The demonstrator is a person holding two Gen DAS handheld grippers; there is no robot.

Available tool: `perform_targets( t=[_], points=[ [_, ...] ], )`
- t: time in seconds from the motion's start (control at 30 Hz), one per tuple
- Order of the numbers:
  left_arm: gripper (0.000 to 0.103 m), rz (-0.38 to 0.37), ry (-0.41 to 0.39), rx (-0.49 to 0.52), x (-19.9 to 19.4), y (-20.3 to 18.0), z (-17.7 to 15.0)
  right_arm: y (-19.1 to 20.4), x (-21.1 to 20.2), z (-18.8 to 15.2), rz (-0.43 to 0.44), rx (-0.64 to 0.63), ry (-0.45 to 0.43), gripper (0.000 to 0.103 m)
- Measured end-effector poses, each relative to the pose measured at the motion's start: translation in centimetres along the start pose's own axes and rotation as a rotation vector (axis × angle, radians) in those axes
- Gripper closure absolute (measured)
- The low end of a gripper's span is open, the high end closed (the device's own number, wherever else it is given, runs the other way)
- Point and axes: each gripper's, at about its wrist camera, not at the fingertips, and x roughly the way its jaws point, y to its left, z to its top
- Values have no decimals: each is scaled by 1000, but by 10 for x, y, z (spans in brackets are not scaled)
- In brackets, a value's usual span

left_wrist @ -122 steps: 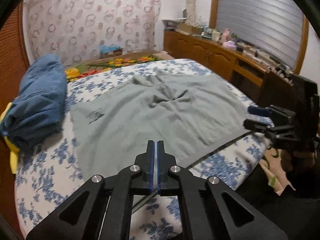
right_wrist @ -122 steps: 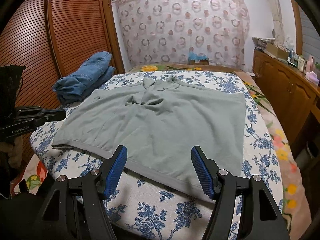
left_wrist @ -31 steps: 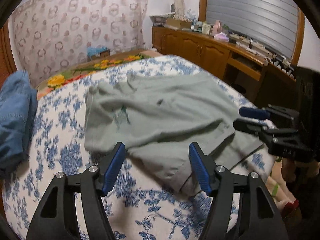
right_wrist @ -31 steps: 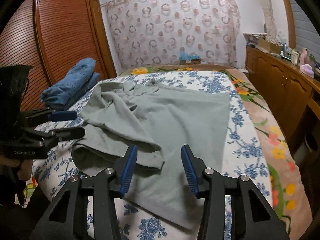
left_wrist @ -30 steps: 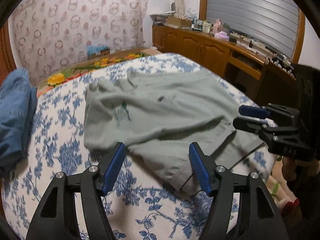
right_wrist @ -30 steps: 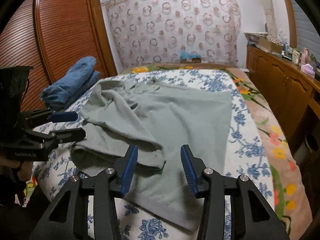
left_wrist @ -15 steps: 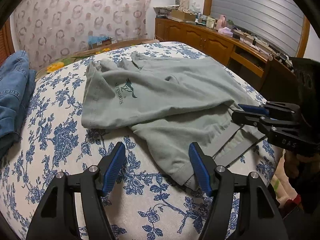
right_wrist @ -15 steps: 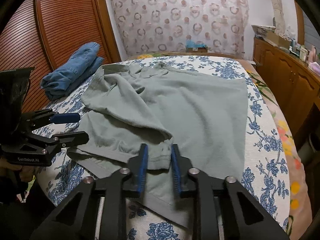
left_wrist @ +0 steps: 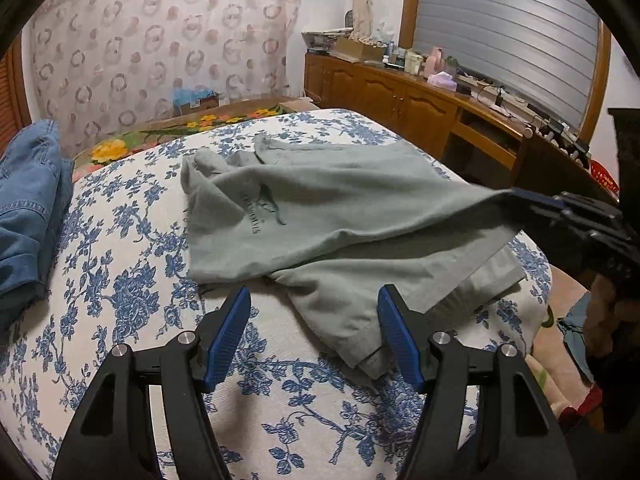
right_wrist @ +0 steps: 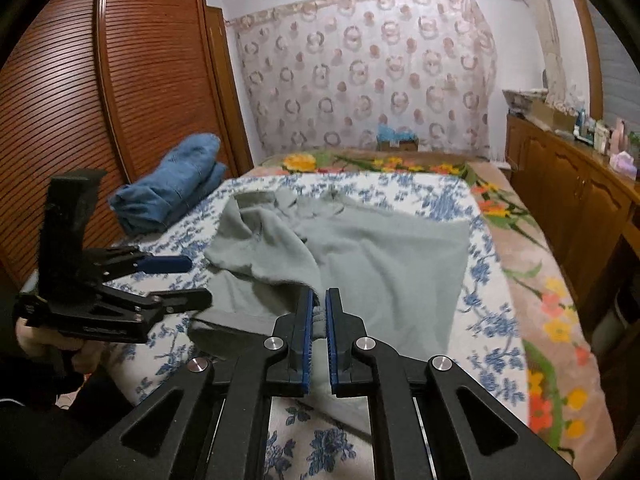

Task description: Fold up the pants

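Right gripper (right_wrist: 318, 316) jaws just closed on the grey-green garment's (left_wrist: 360, 216) folded-over edge on the bed (left_wrist: 120, 280), left gripper (left_wrist: 314, 332) jaws released beside it; first fold made, more left.

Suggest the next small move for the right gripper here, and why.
Probably carry the pinched edge up and across. The right gripper has just closed its jaws on a fold of the grey-green garment, which lies half folded on the bed; the left gripper is open, gripping nothing.

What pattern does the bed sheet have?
Blue flowers on white: the sheet shows best in the left wrist view.
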Motion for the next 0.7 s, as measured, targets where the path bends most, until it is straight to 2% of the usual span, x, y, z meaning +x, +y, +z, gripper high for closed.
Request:
perform_targets(
  t=[0.4,0.7],
  points=[
    [36,-19,-6,9,2,-8,6,-13,-45,-17,-60,24,-8,97],
    [36,-17,19,9,11,-10,2,-23,-42,-35,-89,67,74,97]
  ],
)
